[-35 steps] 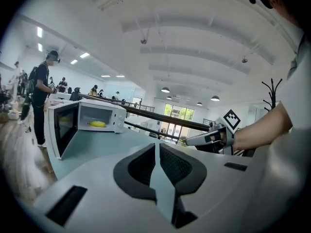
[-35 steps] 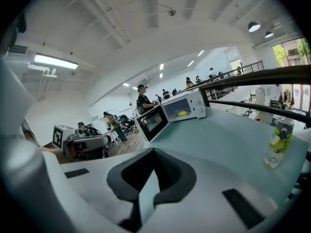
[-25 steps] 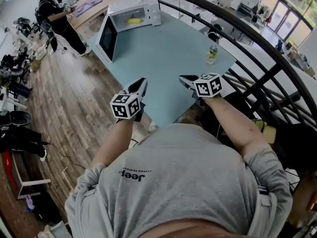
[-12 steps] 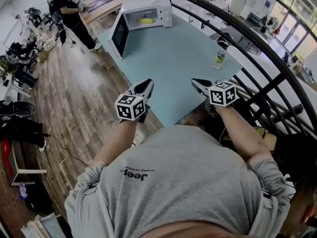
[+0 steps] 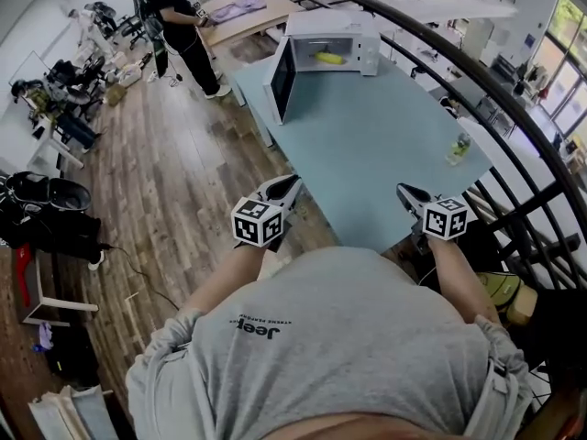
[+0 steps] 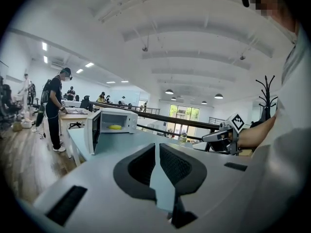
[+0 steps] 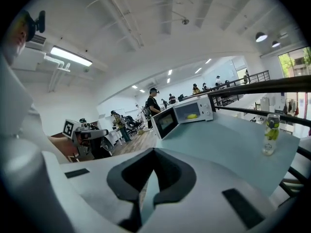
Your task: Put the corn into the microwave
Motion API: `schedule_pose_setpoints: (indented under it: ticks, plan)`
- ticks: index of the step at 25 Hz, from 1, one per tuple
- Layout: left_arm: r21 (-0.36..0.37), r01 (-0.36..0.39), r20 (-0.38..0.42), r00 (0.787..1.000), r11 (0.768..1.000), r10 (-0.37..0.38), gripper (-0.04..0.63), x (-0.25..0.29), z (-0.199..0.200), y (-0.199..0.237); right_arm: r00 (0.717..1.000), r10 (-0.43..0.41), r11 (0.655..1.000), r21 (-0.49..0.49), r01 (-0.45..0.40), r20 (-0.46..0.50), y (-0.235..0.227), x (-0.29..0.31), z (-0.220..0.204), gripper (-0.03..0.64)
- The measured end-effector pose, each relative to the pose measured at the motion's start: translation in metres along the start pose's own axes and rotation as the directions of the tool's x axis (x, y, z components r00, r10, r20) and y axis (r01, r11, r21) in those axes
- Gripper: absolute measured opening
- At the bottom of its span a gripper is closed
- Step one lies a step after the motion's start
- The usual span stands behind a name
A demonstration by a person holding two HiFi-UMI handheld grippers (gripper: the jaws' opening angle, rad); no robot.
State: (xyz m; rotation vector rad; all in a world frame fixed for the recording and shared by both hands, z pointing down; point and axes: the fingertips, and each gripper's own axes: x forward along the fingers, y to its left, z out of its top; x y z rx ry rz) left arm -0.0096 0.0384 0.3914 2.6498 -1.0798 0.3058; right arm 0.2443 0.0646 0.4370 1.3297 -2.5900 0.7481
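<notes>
The white microwave point(image 5: 353, 37) stands at the far end of the light blue table point(image 5: 367, 145) with its door point(image 5: 280, 79) swung open to the left. The yellow corn point(image 5: 330, 59) lies inside it, also seen as the corn point(image 6: 115, 127) in the left gripper view and the corn point(image 7: 192, 116) in the right gripper view. My left gripper point(image 5: 282, 192) hangs by the table's near left corner, jaws shut and empty. My right gripper point(image 5: 410, 195) is at the near right edge, also shut and empty. Both are far from the microwave.
A clear bottle point(image 5: 458, 148) stands at the table's right edge. A dark curved railing point(image 5: 514, 108) runs along the right behind the table. On the wooden floor point(image 5: 156, 191) at the far left, a person point(image 5: 179, 16) stands by another table, beside chairs and bags.
The view has swung: the microwave and table now sit further right and up. Both grippers have drawn back to the table's near edge, the left one out over the floor. Both stayed shut.
</notes>
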Motion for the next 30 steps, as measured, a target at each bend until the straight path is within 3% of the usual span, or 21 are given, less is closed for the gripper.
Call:
schedule_pose_setpoints:
  ticks: [5, 8, 13, 30]
  plan:
    - [-0.005, -0.011, 0.012, 1.0, 1.0, 0.011, 0.044, -0.02, -0.002, 0.036, 1.0, -0.02, 0.999, 0.038, 0.019, 0.016, 0.008, 0.017, -0.003, 0.018]
    - [-0.011, -0.009, 0.018, 1.0, 1.0, 0.009, 0.044, -0.023, -0.002, 0.045, 1.0, -0.017, 1.0, 0.006, 0.017, -0.003, 0.016, 0.024, -0.003, 0.017]
    - [-0.021, 0.005, 0.033, 0.999, 1.0, -0.004, 0.044, -0.019, 0.0, 0.046, 1.0, -0.011, 0.999, -0.036, 0.01, -0.011, 0.021, 0.028, 0.007, 0.017]
    - [-0.061, -0.01, 0.052, 0.999, 0.998, 0.013, 0.044, -0.018, -0.007, 0.043, 0.999, 0.007, 0.999, -0.039, -0.009, -0.035, 0.017, 0.027, 0.003, 0.017]
